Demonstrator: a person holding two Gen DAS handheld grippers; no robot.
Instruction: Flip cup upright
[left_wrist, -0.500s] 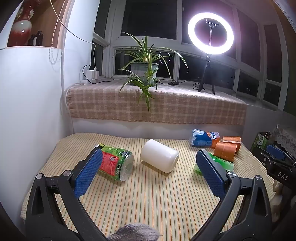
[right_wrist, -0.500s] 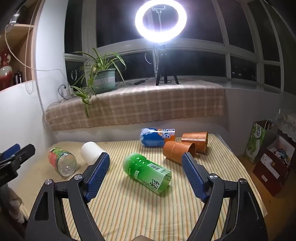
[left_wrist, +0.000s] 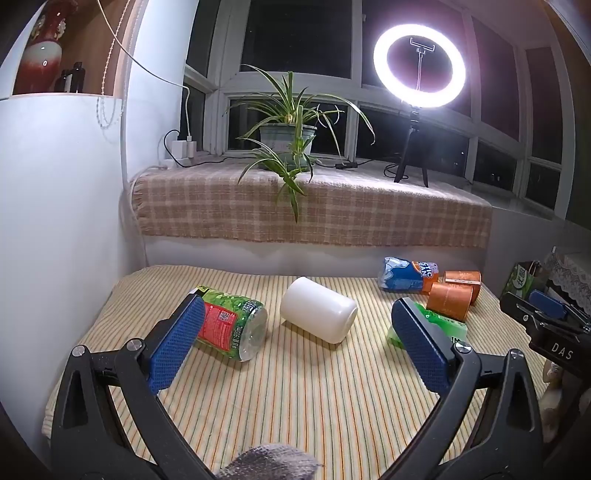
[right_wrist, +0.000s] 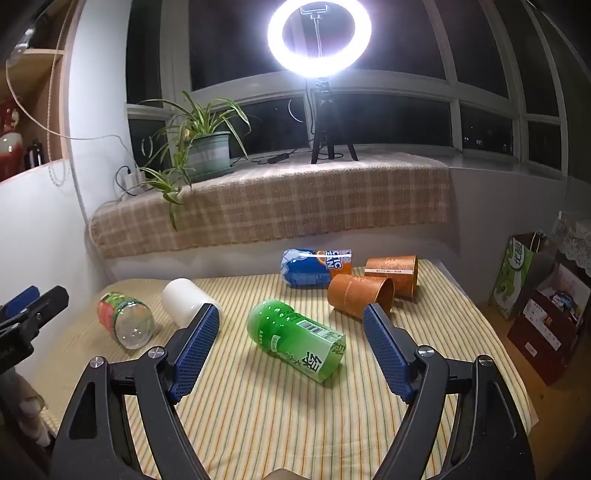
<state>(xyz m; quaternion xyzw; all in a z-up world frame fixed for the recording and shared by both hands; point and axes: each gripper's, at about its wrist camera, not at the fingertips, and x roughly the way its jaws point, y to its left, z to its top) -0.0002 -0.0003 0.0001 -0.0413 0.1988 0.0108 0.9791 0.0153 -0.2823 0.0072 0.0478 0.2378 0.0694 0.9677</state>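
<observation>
Several cups lie on their sides on the striped table (left_wrist: 295, 406). A white cup (left_wrist: 318, 314) lies just ahead of my open left gripper (left_wrist: 297, 343), with a green-and-red cup (left_wrist: 231, 330) by its left finger. A green cup (right_wrist: 295, 339) lies between the jaws' line of my open right gripper (right_wrist: 291, 347), slightly beyond the tips; it shows in the left wrist view (left_wrist: 439, 325) behind the right finger. Two orange cups (right_wrist: 360, 295) (right_wrist: 393, 273) and a blue cup (right_wrist: 314, 267) lie farther back. Both grippers are empty.
A plaid-covered sill (left_wrist: 314, 206) runs behind the table with a potted plant (left_wrist: 288, 136) and a ring light (left_wrist: 419, 66). A white wall (left_wrist: 55, 221) stands left. Bags and boxes (right_wrist: 535, 295) sit on the floor at right.
</observation>
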